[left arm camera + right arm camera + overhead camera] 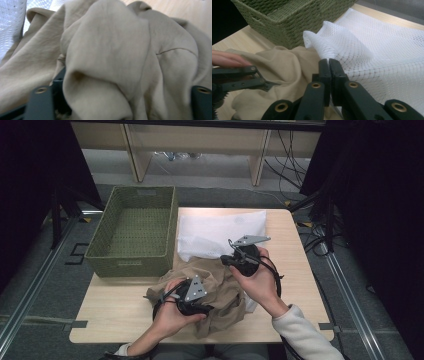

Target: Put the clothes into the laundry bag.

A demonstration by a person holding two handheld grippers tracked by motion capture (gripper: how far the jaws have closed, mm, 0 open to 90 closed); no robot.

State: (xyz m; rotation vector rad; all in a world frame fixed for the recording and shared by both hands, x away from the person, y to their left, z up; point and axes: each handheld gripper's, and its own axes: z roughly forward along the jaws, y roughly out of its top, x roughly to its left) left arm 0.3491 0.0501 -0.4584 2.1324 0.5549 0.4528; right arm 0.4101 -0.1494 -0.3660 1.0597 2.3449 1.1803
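left tool (pixel 192 296) spread wide, buried in crumpled beige cloth (pixel 217 292) near the table (pixel 120 315) front edge, tips hidden. right tool (pixel 329 65) clenched; whether pinching white mesh (pixel 372 47): can't tell.

Basket (pixel 132 232) sits left of mesh bag (pixel 220 232); crumpled garment (pixel 220 290) lies before both.

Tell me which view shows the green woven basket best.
The high view: the basket appears whole there, empty, on the table's far left beside the white mesh bag. The right gripper view catches one lower corner of its woven wall; the left gripper view faces beige cloth.
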